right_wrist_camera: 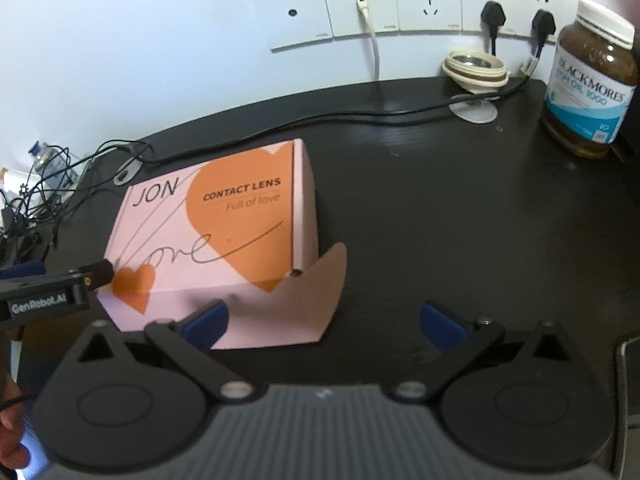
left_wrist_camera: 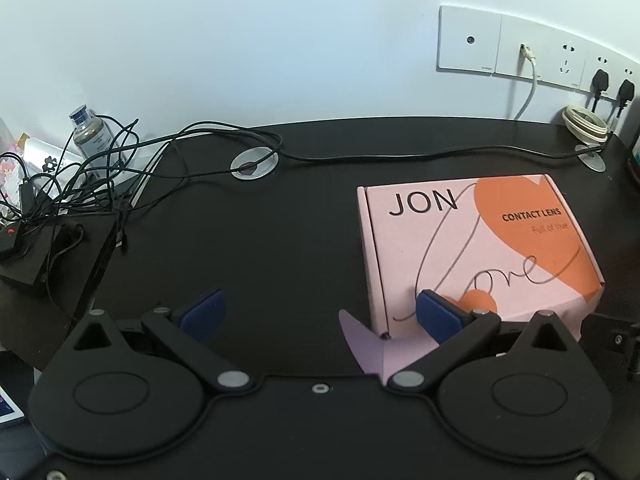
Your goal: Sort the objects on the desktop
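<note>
A home desk corner: dark wooden desktop [left_wrist_camera: 280, 240] against a white wall, white wall sockets [right_wrist_camera: 408, 8], tangled black cables [left_wrist_camera: 92, 168], brown fish-oil supplement jar [right_wrist_camera: 590, 88].

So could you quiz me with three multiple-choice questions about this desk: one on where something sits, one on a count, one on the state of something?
1. Where does the fish oil jar stand on the desk?
A. on the pink box
B. at the far right, near the wall
C. among the tangled cables

2. How many black plugs sit in the wall sockets?
A. none
B. two
C. five

3. What state is the right gripper in?
A. open, holding nothing
C. shut on the jar
B. shut on a cable

Answers: 1 B, it stands by the right edge below the sockets, apart from the pink box. 2 B, two plugs show side by side. 3 A, its blue fingers stand wide apart.
</note>
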Tool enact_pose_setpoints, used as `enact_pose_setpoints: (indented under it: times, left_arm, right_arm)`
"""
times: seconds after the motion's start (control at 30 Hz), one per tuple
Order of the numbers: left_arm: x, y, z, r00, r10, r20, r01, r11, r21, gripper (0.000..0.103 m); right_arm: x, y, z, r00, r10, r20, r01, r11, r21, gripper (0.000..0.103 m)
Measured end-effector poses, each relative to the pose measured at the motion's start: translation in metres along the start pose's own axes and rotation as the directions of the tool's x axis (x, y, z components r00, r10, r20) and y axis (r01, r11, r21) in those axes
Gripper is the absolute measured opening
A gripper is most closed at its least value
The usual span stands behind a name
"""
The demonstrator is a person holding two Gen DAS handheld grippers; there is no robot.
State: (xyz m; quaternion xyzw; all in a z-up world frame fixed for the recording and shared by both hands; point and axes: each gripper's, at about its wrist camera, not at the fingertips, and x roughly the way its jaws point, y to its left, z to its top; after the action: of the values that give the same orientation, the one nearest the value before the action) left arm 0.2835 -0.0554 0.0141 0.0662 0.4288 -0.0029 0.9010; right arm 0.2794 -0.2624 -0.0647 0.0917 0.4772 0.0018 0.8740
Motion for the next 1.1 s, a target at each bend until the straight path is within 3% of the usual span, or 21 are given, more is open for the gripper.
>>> enact_pose_setpoints:
  times: [0.5,0.87,1.1]
  left_arm:
    - [-0.026,0.008,-0.021,1.0,-0.031,0.006,0.031,0.999,-0.02,0.103]
    - [-0.046,0.017,-0.038,0.997,-0.069,0.047,0.067,0.997,0.026,0.103]
    - [-0.055,0.023,-0.052,0.996,-0.087,0.031,0.087,0.996,0.024,0.103]
  right_arm:
    - [-0.017,0.009,-0.019,1.0,-0.015,-0.007,0.015,1.0,-0.004,0.102]
    - [-0.043,0.027,-0.041,0.996,-0.081,0.027,0.081,0.997,-0.014,0.102]
    - [-0.058,0.038,-0.064,0.994,-0.105,0.034,0.104,0.994,0.011,0.102]
